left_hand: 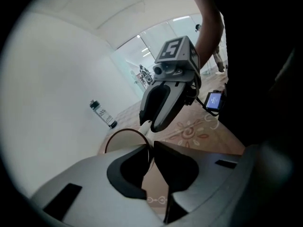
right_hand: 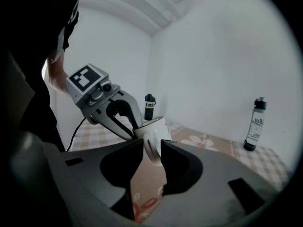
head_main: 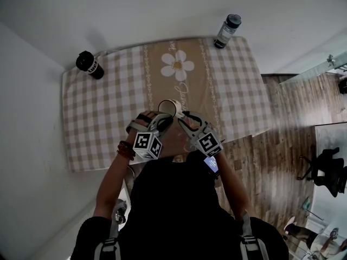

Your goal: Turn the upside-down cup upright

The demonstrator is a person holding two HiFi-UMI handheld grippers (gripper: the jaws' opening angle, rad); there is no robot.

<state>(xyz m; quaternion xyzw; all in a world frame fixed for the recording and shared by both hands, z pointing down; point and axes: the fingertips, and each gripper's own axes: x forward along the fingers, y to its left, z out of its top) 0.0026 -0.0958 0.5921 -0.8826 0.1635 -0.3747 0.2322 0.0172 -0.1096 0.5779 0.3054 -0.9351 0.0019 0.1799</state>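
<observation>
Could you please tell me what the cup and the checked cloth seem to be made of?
The cup looks like glazed white ceramic: smooth, slightly glossy, thick-walled, with a moulded handle. The checked cloth seems to be matte woven fabric with a printed daisy; the fibre cannot be told.

The person wears a black top (head_main: 173, 210), grey straps (head_main: 110, 244) and a bead bracelet (head_main: 126, 150). The left claw (head_main: 165, 116) and right claw (head_main: 182, 116) are grey, each with a black-and-white marker cube (head_main: 147, 144).

Likely an office: wood floor (head_main: 282, 123), glass partition (head_main: 317, 70), black swivel chair (head_main: 328, 168)
</observation>
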